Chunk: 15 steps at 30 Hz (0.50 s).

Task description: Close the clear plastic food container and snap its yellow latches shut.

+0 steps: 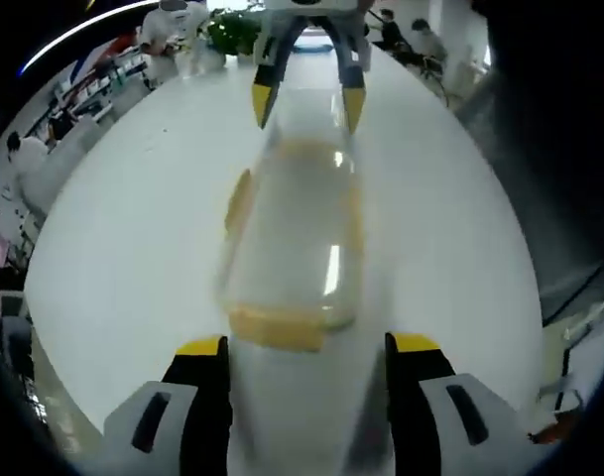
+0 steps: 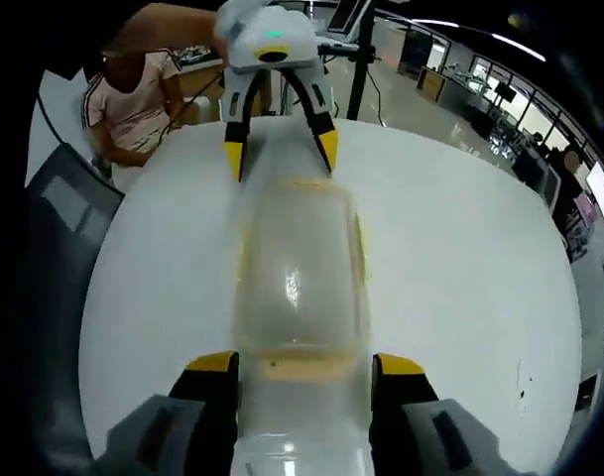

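White surface [image 1: 133, 248], clear container [image 1: 292, 248] lying between two facing sets of tongs.

Largest first: the surface carries the container at its middle, long axis running straight from the left tongs [image 1: 306, 347] to the right tongs [image 1: 308, 104]. Each set is spread wide, just off one short end and its yellow latch [image 1: 277, 327], neither clearly nearer; I judge both should press inward.

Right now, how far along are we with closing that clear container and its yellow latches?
Done, it seems: the lid sits on the clear container. In hand: the left tool and right tool sit open at opposite ends, each facing a yellow latch. Left: snapping them shut; blur hides whether any is locked.
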Each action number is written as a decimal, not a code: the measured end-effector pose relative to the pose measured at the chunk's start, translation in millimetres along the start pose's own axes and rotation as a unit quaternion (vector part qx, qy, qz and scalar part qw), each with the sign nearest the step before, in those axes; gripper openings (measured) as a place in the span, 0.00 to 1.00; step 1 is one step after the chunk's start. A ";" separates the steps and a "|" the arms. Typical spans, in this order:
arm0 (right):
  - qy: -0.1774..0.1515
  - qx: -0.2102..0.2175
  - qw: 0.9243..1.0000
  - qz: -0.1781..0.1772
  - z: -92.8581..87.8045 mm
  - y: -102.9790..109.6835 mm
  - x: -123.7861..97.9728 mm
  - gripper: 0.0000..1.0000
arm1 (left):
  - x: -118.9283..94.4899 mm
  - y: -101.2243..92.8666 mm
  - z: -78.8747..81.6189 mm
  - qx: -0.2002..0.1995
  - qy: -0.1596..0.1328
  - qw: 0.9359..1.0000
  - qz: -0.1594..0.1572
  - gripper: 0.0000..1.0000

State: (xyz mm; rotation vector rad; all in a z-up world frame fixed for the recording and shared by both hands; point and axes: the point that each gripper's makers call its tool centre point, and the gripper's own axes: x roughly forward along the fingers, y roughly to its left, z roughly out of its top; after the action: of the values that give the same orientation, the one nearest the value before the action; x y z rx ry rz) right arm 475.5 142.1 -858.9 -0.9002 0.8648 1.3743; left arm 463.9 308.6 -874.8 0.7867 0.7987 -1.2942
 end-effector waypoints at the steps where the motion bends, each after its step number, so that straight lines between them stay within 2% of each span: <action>1: 0.004 -0.001 1.000 -0.001 -0.8 -1.2 1.8 0.45 | 0.4 1.1 -0.2 0.002 0.002 1.000 -0.002 0.58; 2: 0.012 -0.004 1.000 0.004 -3.4 -0.5 3.4 0.44 | 0.9 1.8 0.6 0.004 0.001 1.000 -0.004 0.56; 3: 0.034 -0.005 0.999 0.011 -10.6 1.1 6.9 0.46 | 2.2 2.5 1.6 0.006 0.001 1.000 -0.009 0.55; 4: 0.038 -0.009 0.999 0.018 -12.1 3.0 9.4 0.49 | 3.6 3.6 1.3 0.007 0.003 1.000 -0.009 0.54; 6: 0.037 -0.015 0.999 0.029 -11.9 6.8 13.4 0.49 | 5.4 7.4 -2.3 0.050 0.022 0.998 -0.003 0.47; 7: 0.039 -0.027 0.998 0.028 -11.7 6.9 14.8 0.47 | 6.2 7.7 0.9 0.030 0.014 0.999 -0.006 0.47; 8: 0.044 -0.039 0.998 0.029 -12.9 7.0 15.5 0.46 | 6.6 8.6 1.5 0.031 0.013 0.999 -0.006 0.46; 9: 0.053 -0.041 0.997 0.028 -14.8 7.0 17.3 0.45 | 6.7 8.6 0.9 0.033 0.013 0.999 -0.009 0.46; 12: 0.052 -0.038 0.998 0.020 -12.8 1.6 17.9 0.42 | 7.3 10.0 1.0 0.026 0.011 0.999 -0.016 0.45; 13: 0.060 -0.029 0.998 0.014 -14.8 -1.8 17.5 0.41 | 7.2 9.4 0.9 0.026 0.011 0.999 -0.018 0.44; 15: 0.074 -0.041 0.996 0.010 -17.9 -4.9 18.8 0.38 | 6.8 5.7 -0.1 0.027 0.014 0.999 -0.026 0.40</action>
State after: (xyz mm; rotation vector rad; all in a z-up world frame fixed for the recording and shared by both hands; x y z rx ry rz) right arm 481.0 133.8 -883.4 -1.0698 0.9359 1.3816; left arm 470.2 305.8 -880.4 0.8334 0.8145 -1.3570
